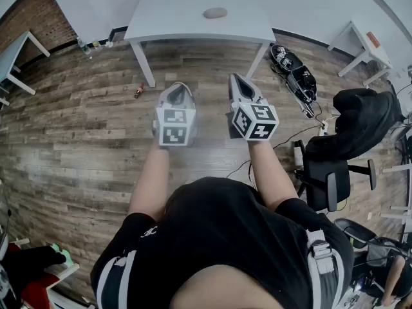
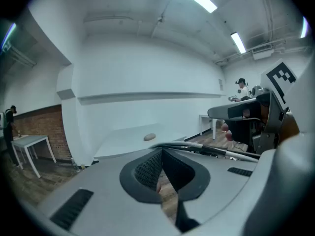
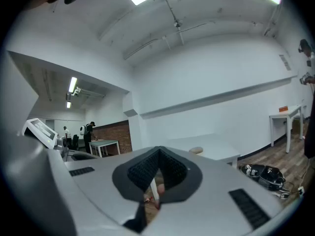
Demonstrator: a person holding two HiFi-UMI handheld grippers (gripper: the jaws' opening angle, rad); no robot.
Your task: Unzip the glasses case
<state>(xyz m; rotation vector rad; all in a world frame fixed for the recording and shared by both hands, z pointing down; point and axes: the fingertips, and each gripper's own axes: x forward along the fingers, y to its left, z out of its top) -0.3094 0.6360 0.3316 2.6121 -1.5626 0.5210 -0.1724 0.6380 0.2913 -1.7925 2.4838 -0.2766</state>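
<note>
A small oval grey-brown glasses case point(image 1: 215, 12) lies on a white table point(image 1: 174, 18) at the far side of the room. It also shows as a small lump point(image 2: 149, 137) in the left gripper view and the same lump point(image 3: 196, 151) in the right gripper view. I stand well back from the table over the wooden floor. My left gripper point(image 1: 179, 86) and right gripper point(image 1: 234, 78) are held side by side in front of me, pointing toward the table. Both are shut with nothing between the jaws. The left gripper point(image 2: 161, 154) and right gripper point(image 3: 158, 152) show closed tips.
A black office chair point(image 1: 338, 163) stands at my right, with black bags point(image 1: 295, 74) and cables on the floor beyond it. A small red object point(image 1: 139, 91) lies by the table's left leg. More white tables stand at far left point(image 1: 14, 53) and far right point(image 1: 364, 44).
</note>
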